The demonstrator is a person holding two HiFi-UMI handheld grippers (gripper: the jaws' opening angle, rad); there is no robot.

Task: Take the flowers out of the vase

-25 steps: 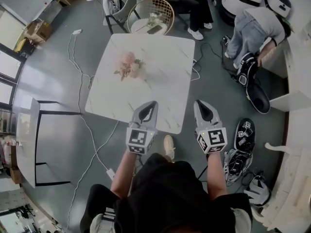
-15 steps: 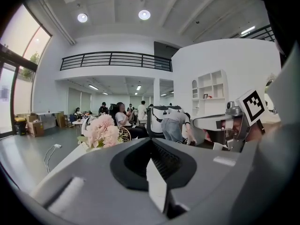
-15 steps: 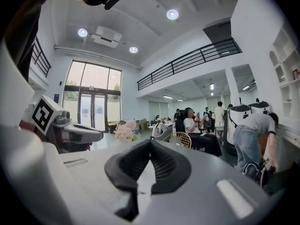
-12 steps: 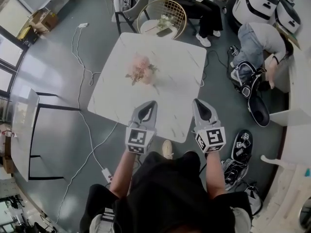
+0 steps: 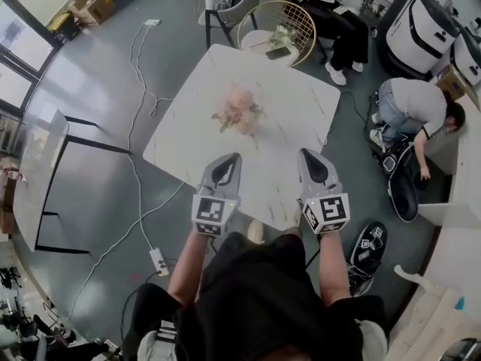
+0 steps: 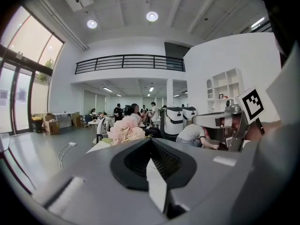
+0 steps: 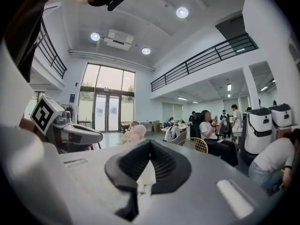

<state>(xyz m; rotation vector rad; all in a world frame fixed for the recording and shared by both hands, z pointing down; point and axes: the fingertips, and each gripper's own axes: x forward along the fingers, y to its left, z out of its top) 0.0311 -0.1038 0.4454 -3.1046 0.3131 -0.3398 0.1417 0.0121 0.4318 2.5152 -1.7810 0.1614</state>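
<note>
Two grippers, both pressed shut and holding nothing: the left gripper (image 5: 234, 159) and right gripper (image 5: 307, 154) hang side by side over the near edge of the white marble-patterned square table (image 5: 301, 104). The soft pink flower bunch (image 5: 239, 110) stands near the table's middle, at about eleven o'clock from my jaws and well apart from them. From the head view the blooms hide the vase, so I can't tell its shape or how steady it is.

My main worry is arriving with the jaws closed: they would shove the blooms and could tip the vase over. Pulling stems with one gripper while the vase is unbraced might drag it along or topple it. Pinching petals rather than stems would crush them.

I see nothing on the tabletop between jaws and flowers. On the floor, a white power cable (image 5: 139, 74) trails at ten o'clock and ends in a white power strip (image 5: 158, 260) at seven o'clock, close to the feet and a trip risk. A gold wire round chair (image 5: 259, 17) sits at twelve o'clock beyond the table, and a crouching person in a grey top (image 5: 417, 107) is at two o'clock.
</note>
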